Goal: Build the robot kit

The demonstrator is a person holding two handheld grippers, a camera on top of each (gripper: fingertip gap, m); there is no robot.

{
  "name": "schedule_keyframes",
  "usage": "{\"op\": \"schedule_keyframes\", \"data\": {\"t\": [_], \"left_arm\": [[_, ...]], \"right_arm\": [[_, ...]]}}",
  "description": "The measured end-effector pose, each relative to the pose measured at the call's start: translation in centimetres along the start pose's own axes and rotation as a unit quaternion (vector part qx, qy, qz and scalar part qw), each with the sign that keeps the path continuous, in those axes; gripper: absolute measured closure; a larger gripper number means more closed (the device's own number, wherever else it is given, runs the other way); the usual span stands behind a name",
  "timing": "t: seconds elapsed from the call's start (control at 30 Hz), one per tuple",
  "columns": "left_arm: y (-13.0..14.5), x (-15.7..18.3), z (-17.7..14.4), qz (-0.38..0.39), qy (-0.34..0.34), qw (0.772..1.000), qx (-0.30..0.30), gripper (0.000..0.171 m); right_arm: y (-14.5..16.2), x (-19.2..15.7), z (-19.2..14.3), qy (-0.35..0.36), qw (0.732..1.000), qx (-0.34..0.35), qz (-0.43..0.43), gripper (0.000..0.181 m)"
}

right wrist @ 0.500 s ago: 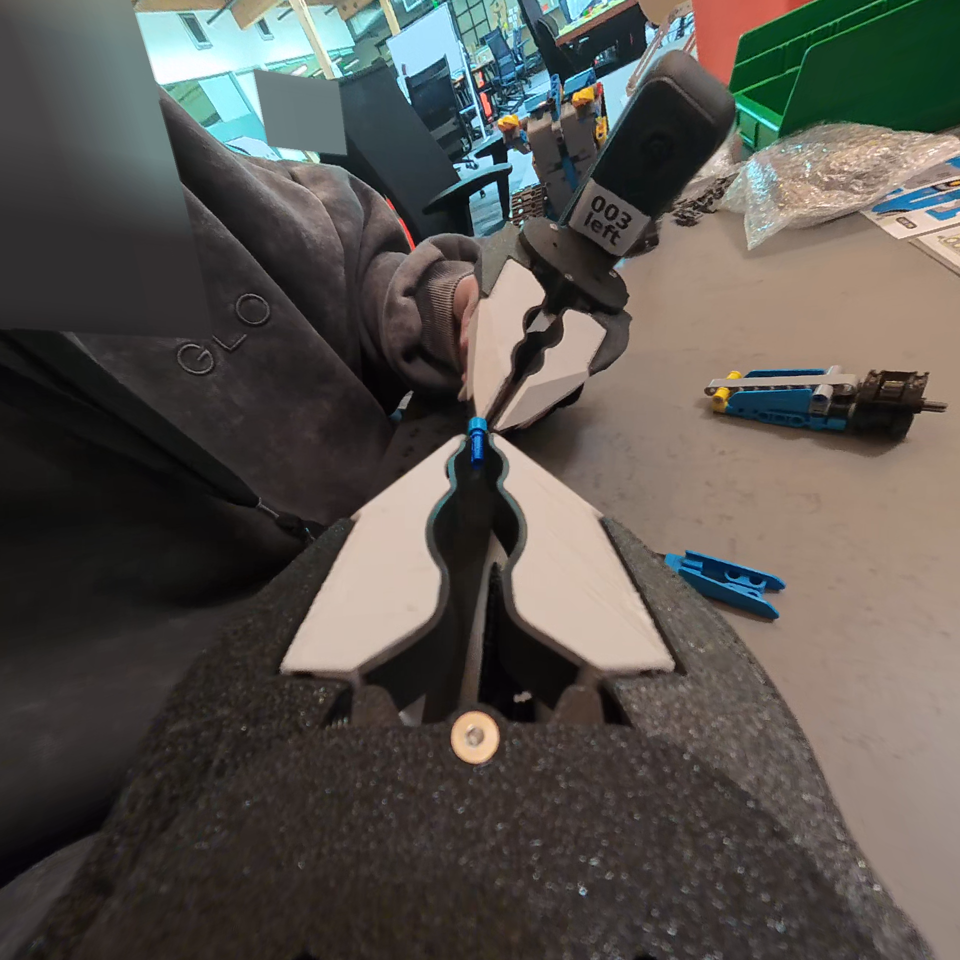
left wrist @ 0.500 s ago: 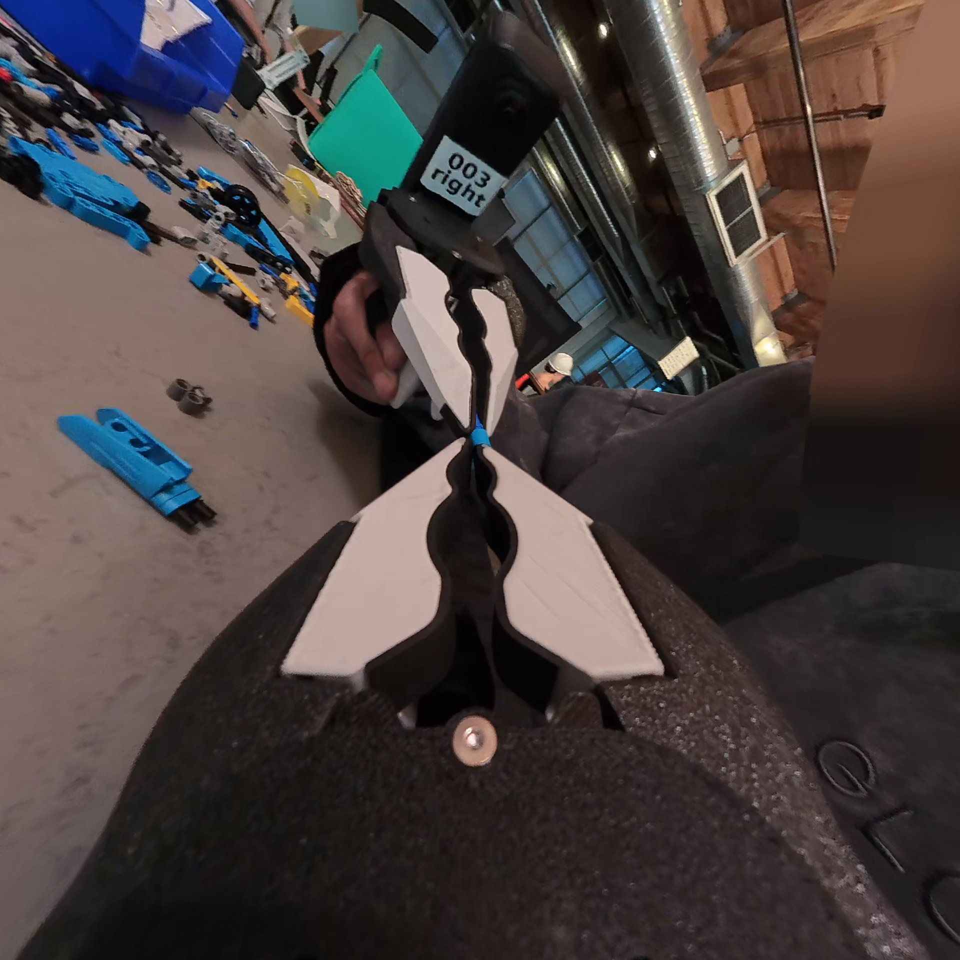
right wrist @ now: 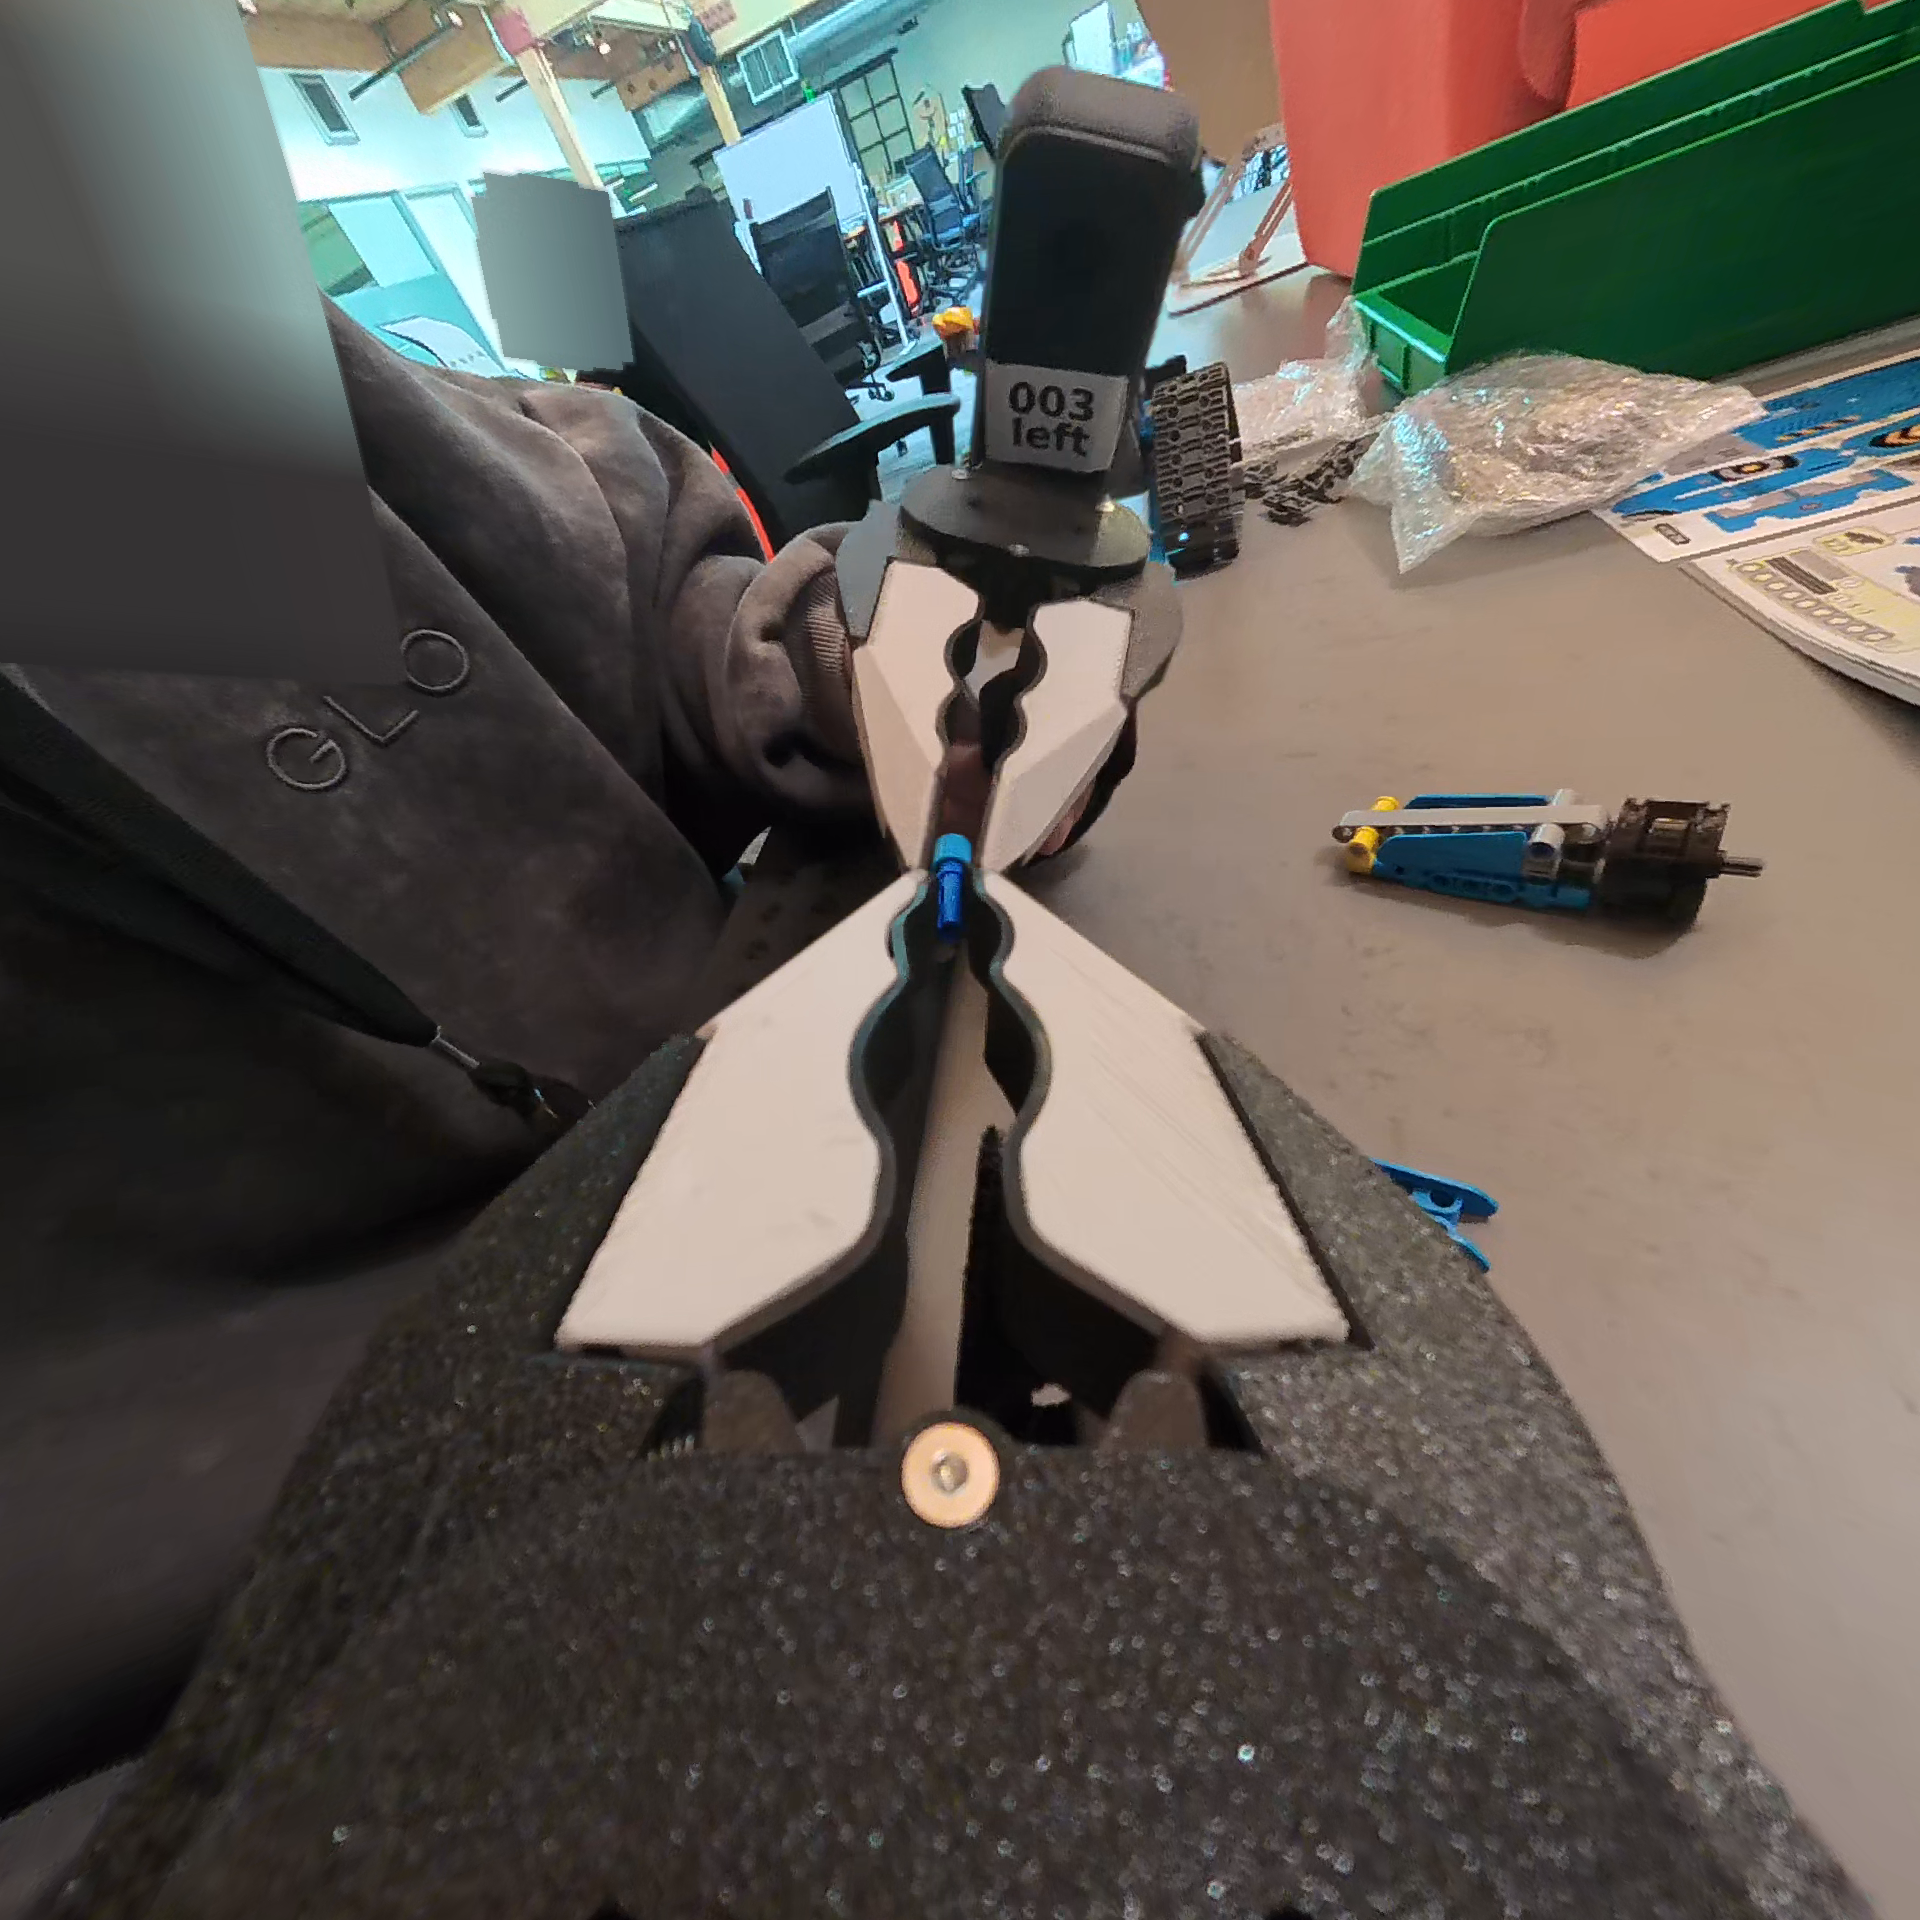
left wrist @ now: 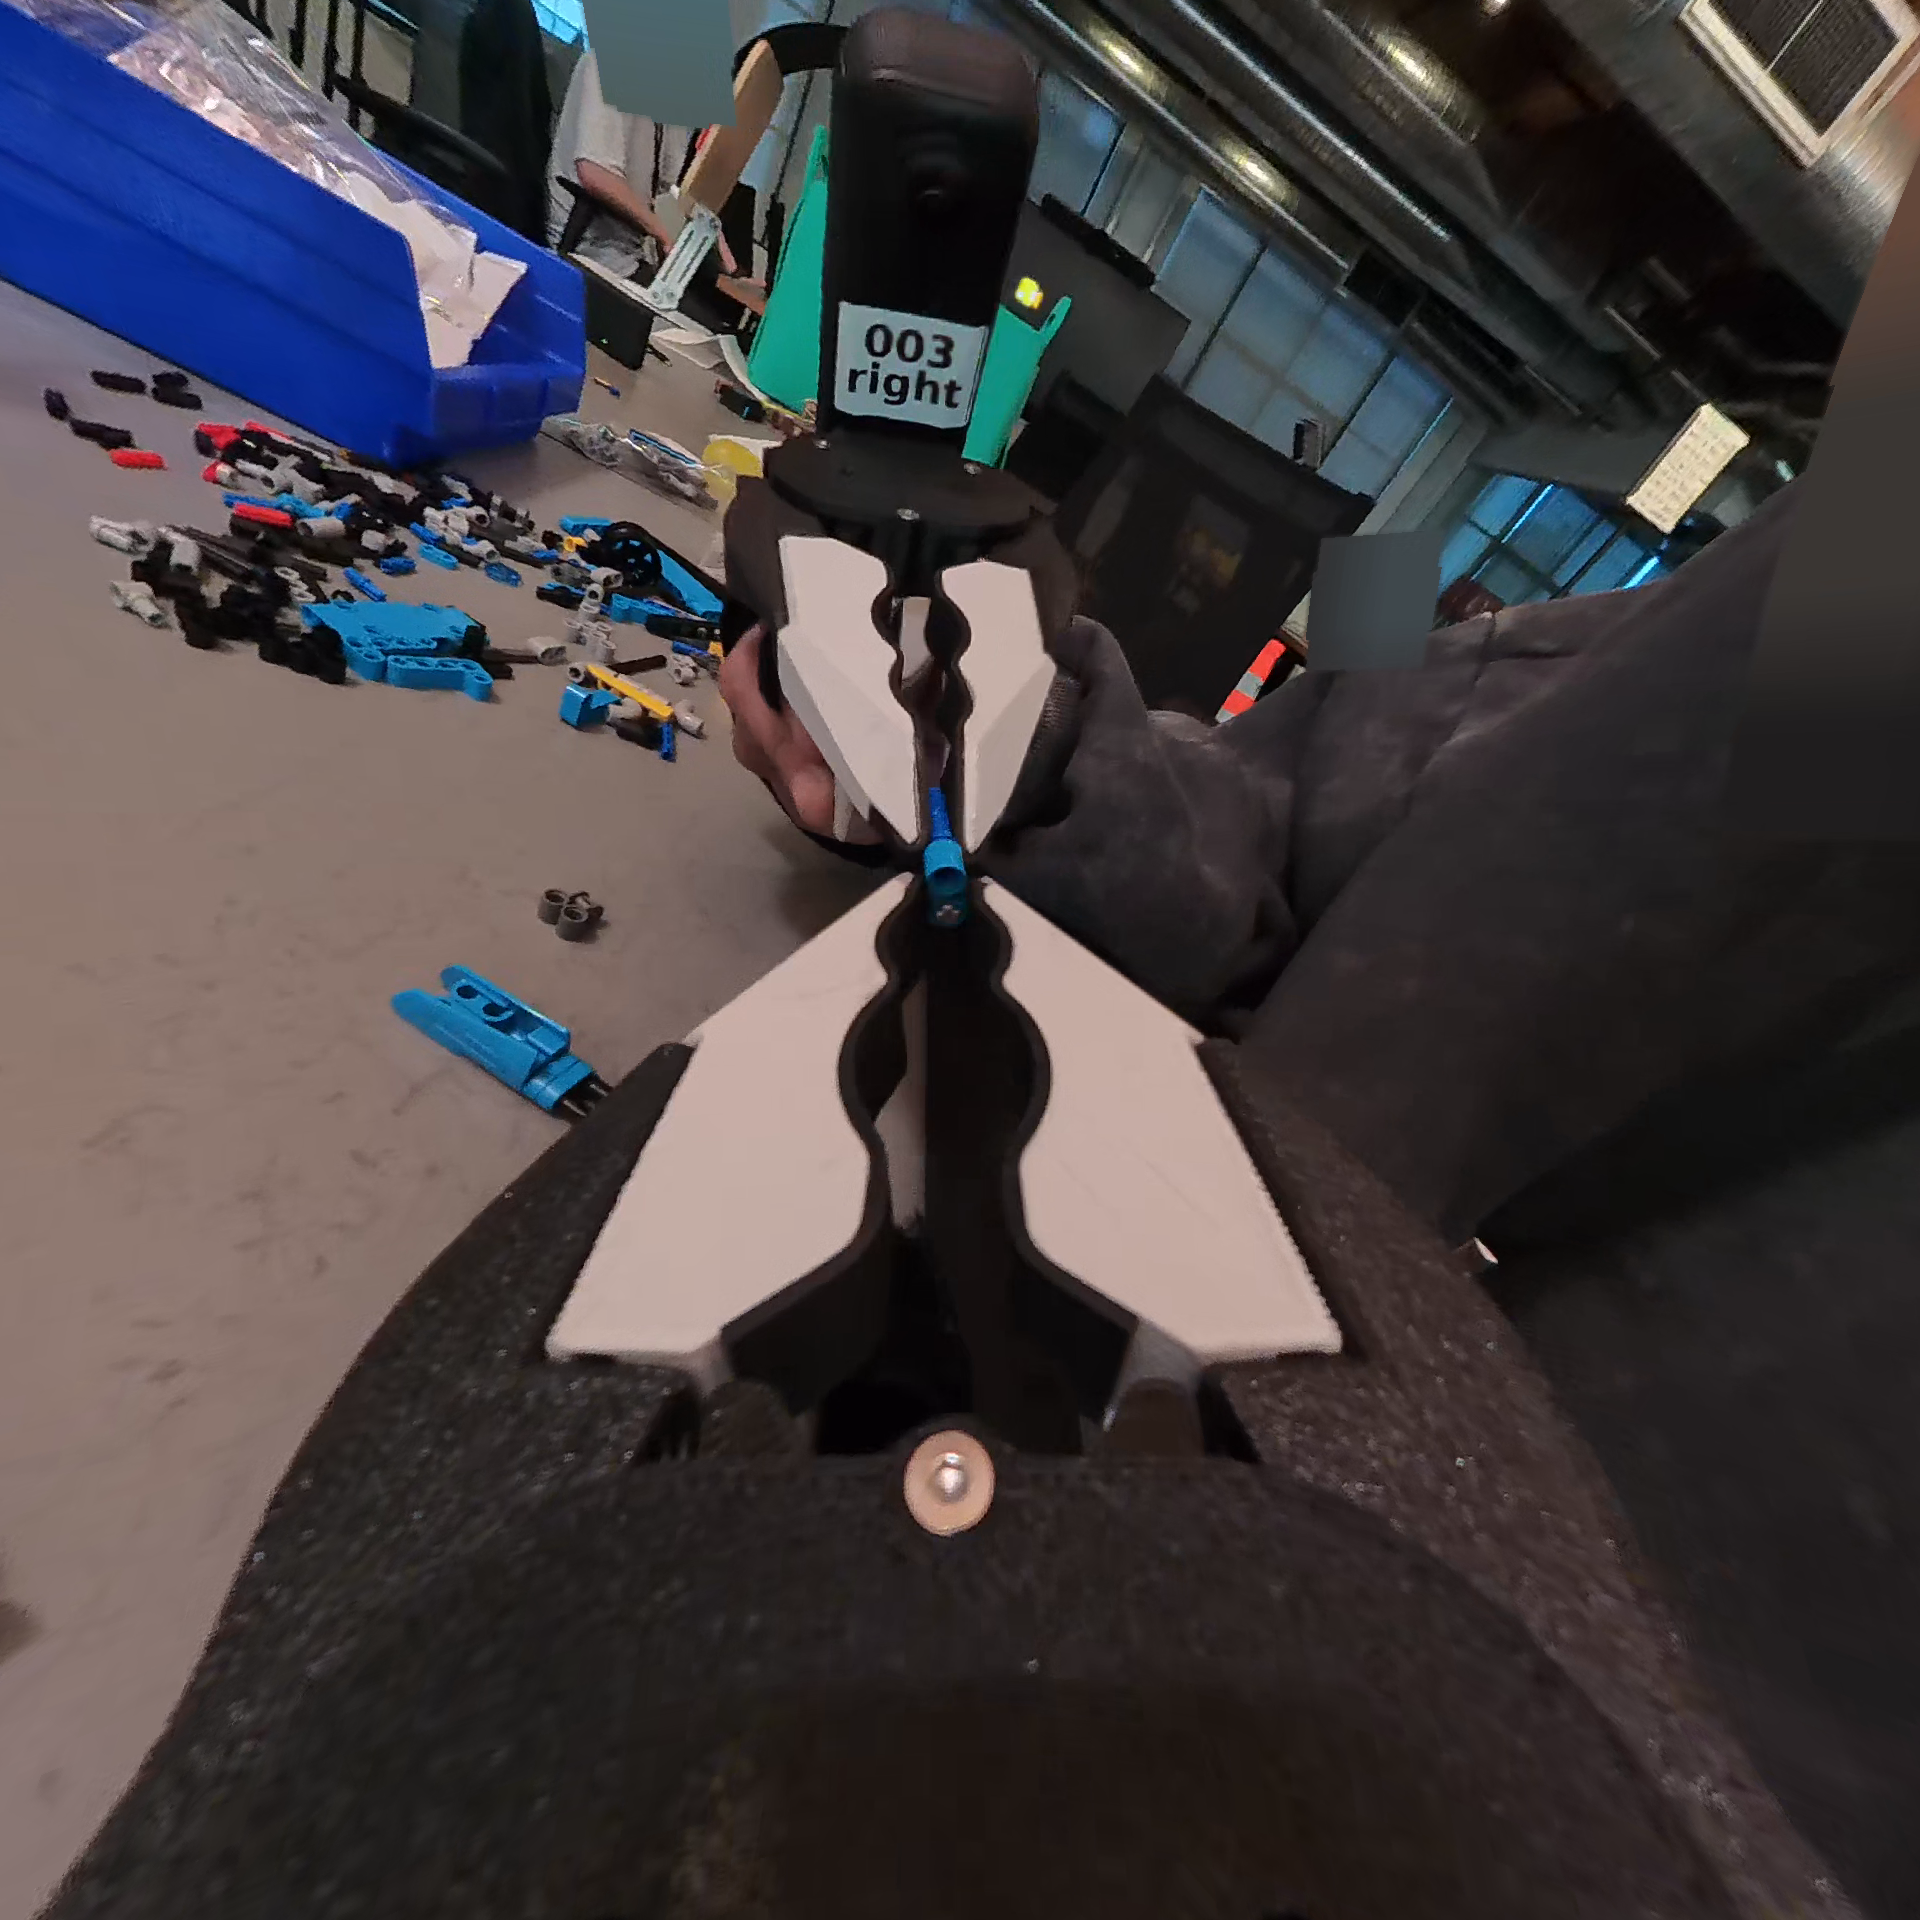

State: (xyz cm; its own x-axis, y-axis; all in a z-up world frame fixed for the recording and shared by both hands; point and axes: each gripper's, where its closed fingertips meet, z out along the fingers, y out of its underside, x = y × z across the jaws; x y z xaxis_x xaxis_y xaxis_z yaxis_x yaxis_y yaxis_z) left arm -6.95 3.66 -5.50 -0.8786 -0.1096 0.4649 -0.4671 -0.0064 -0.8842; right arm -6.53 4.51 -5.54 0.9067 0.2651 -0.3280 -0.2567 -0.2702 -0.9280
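The left gripper (left wrist: 943, 902) and right gripper (right wrist: 948, 902) are held tip to tip above the grey table (left wrist: 260, 831), both clamped on one small blue pin (left wrist: 943, 868). Scattered building-toy parts (left wrist: 364, 582) are seen beyond, before a blue bin (left wrist: 260, 260).

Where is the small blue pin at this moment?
In both wrist views the small blue pin sits mid-frame, pinched between the tips of the left tool and the right tool, which meet nose to nose above the grey table.
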Motion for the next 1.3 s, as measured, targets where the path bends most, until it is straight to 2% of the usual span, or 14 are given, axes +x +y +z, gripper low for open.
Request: {"op": "schedule_keyframes", "data": {"t": [0.1,0.17,0.23,0.4,0.47,0.93,1.13,1.2,1.27,1.3], "left_arm": [[-0.2,-0.2,-0.1,0.01,-0.009,1.0,0.006,0.165],[-0.4,-0.3,-0.5,0.003,-0.008,1.0,0.016,0.165],[-0.5,-0.5,-0.6,-0.004,-0.01,1.0,0.02,0.165],[-0.2,-0.3,-0.3,0.002,-0.005,1.0,0.009,0.165],[-0.2,-0.4,-0.3,0.0,-0.006,1.0,0.009,0.165],[0.4,-0.4,-0.1,0.058,-0.038,0.998,-0.008,0.166],[-0.1,-0.8,-0.1,0.043,-0.044,0.998,0.001,0.166],[-0.2,-1.4,-0.5,0.033,-0.055,0.998,0.003,0.165],[-0.5,-2.1,-1.2,0.007,-0.066,0.998,0.016,0.165],[-0.6,-2.6,-1.5,-0.009,-0.072,0.997,0.025,0.165]], "right_arm": [[-0.1,0.2,0.0,0.006,1.0,0.007,-0.001,0.175],[-0.6,0.4,-0.5,0.014,1.0,0.019,-0.001,0.162],[-1.1,0.4,-1.0,0.009,0.999,0.037,0.006,0.164],[-0.7,0.6,-0.7,0.021,1.0,0.022,-0.008,0.169],[-0.4,0.5,-0.6,0.018,1.0,0.014,-0.009,0.177],[0.2,0.1,-0.2,0.006,1.0,0.0,0.013,0.178],[-0.2,0.6,-0.4,0.012,1.0,0.013,0.018,0.178],[-0.6,1.3,-0.8,0.036,0.999,0.025,0.007,0.173],[-1.7,2.5,-2.0,0.079,0.995,0.061,0.01,0.153],[-2.0,3.5,-2.8,0.108,0.991,0.076,0.019,0.153]]}}
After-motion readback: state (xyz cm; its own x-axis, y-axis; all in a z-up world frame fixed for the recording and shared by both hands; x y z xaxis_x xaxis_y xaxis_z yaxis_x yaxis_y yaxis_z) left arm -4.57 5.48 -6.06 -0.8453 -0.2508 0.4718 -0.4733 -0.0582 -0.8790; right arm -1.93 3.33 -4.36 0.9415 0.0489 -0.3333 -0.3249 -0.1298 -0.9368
